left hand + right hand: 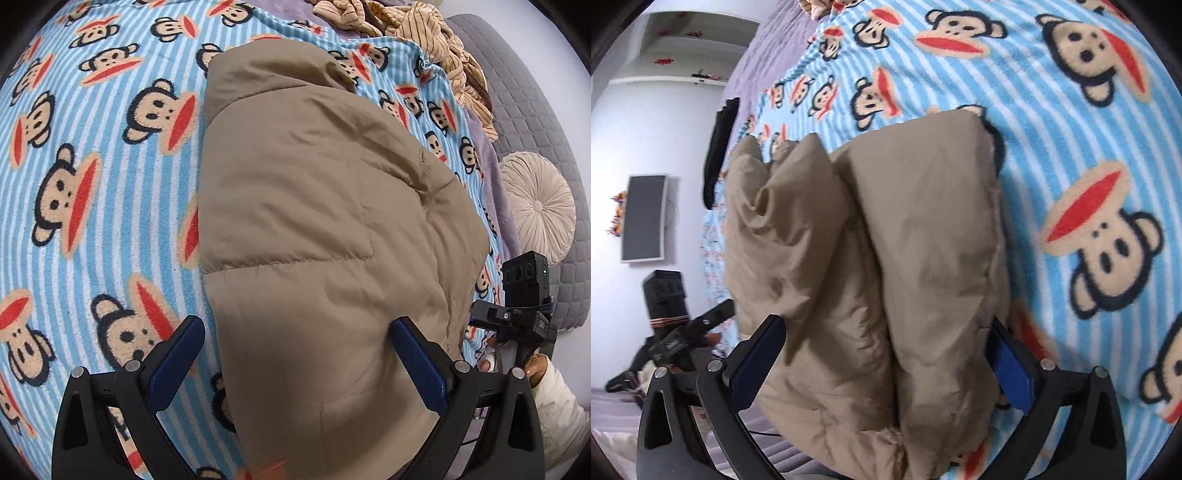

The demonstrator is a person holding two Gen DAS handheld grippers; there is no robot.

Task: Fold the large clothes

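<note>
A tan puffy jacket [317, 229] lies folded on a blue striped monkey-print blanket [92, 184]. My left gripper [295, 354] is open, its blue pads wide apart over the jacket's near end. In the right wrist view the jacket [886, 258] shows as two padded folds side by side. My right gripper [886, 358] is open, its fingers straddling the near end of the folds. The right gripper also shows at the right edge of the left wrist view [517, 314], and the left gripper at the left of the right wrist view [683, 328].
A striped beige garment [424, 37] lies bunched at the far edge of the blanket. A round cream cushion [539, 206] sits on a grey quilted cover [517, 92]. A black garment [720, 147] hangs at the bed's edge, near a wall panel [644, 218].
</note>
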